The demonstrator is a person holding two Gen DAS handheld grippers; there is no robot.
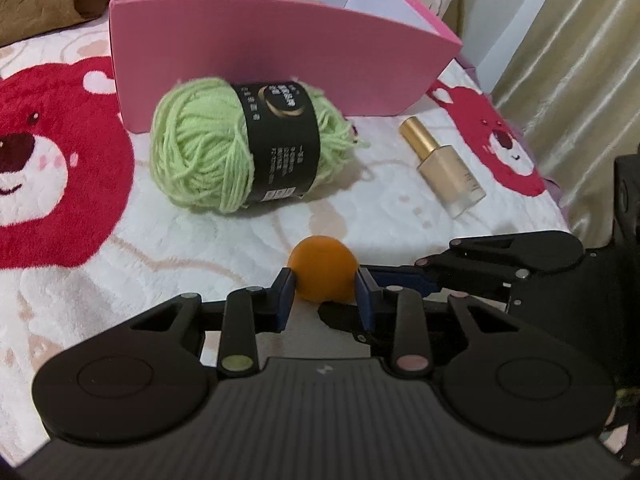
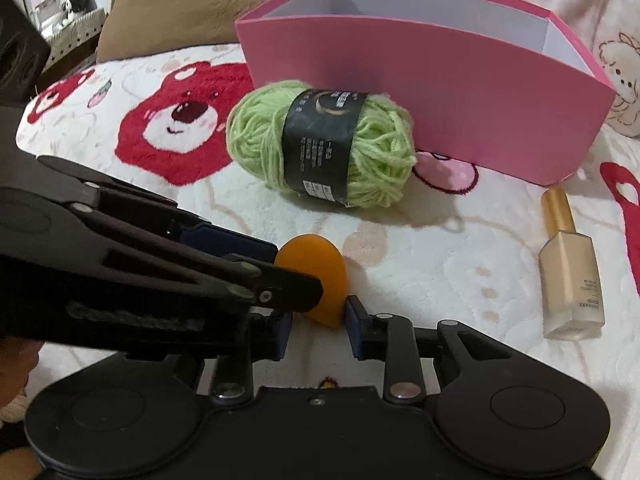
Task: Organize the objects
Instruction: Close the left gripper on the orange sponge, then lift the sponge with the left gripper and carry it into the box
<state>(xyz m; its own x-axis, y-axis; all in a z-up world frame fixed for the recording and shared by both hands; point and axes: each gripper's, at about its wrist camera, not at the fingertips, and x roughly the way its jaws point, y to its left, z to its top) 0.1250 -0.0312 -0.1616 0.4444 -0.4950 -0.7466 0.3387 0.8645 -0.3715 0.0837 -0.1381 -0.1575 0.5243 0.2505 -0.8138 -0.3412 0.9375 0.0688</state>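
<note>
Both the left hand-held gripper [image 1: 325, 292] and the right hand-held gripper [image 2: 318, 320] clench the orange sponge [image 1: 324, 270], seemingly touching the blanket [image 1: 120, 272]. Beyond the sponge lie the yarn [image 1: 224, 144] and a bottle [image 1: 444, 166], before the pink box [image 1: 280, 52].

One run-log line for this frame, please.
left gripper: shut on orange sponge | right gripper: shut on same sponge | yarn, bottle: on blanket | pink box: behind

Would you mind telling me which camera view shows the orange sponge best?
The left wrist view: the orange sponge shows nearly whole between the left gripper's pads. In the right wrist view the left gripper's finger crosses in front of the sponge, hiding its left part.
</note>
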